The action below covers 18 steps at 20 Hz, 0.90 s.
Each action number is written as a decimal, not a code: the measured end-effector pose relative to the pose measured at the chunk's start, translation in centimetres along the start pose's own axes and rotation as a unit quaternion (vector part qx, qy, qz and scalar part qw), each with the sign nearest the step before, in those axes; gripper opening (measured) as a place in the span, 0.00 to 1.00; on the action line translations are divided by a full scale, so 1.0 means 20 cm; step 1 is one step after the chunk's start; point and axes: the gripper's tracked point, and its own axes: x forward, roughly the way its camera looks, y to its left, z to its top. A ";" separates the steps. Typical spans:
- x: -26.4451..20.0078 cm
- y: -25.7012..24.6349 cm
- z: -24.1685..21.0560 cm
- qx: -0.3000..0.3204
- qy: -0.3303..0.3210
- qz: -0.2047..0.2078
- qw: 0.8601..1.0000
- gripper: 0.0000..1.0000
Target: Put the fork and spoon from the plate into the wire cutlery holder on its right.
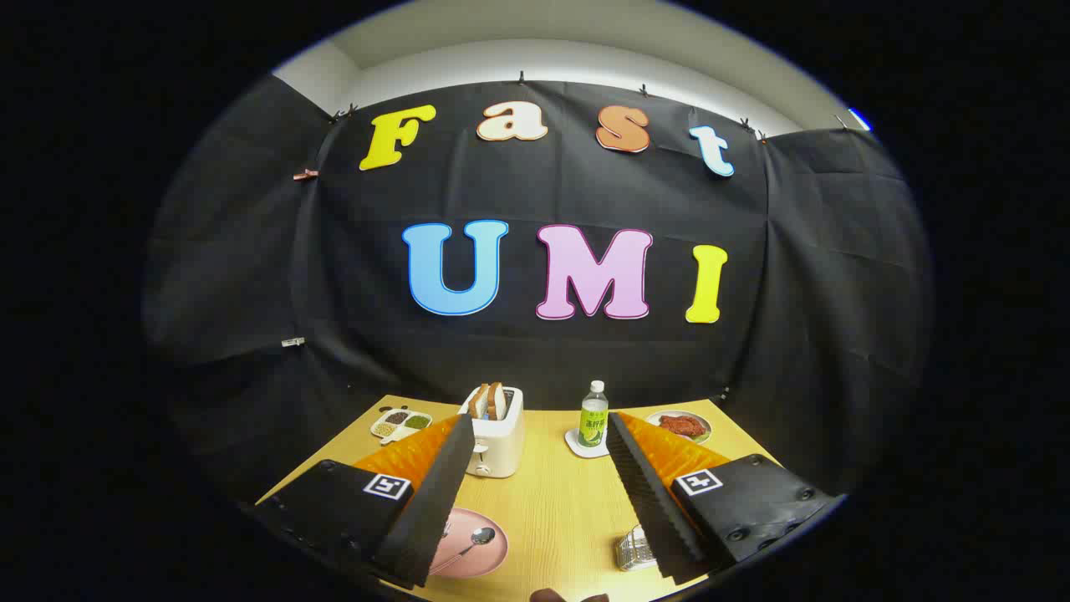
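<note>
Fingers spread wide on the hand-held gripper (pixel 535 435), nothing between them, and it hangs above the near part of the wooden table (pixel 560 510). Down by the left finger sits the pink plate (pixel 481 548), partly hidden under that finger. On it lies the spoon (pixel 468 543), bowl pointing away toward the table's middle, handle running back under the finger. Just a sliver of the fork (pixel 447 528) peeks out at the finger's edge, beside the spoon; how it lies I cannot tell. Over by the right finger, the wire holder (pixel 633 552) stands on the table, mostly covered by that finger, well apart from the plate with bare wood between. Beyond the fingers, a white toaster (pixel 495 441) with two slices of bread (pixel 489 401) standing in its slots. To its left, a white divided dish (pixel 399 423) with small heaps of dark and green bits. To the toaster's right, a bottle (pixel 593 415) with a white cap and green label stands upright on a white coaster (pixel 577 445); the label's writing is too small to read. Farther right, a small plate of red food (pixel 681 425) near the far corner. Each finger carries a square black-and-white marker on top.
</note>
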 end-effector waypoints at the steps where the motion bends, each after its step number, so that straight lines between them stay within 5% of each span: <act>1: 0.00 0.00 0.00 0.000 0.001 -0.001 1.000 0.99; 18: 0.02 0.06 -0.07 0.009 0.034 0.016 0.999 0.99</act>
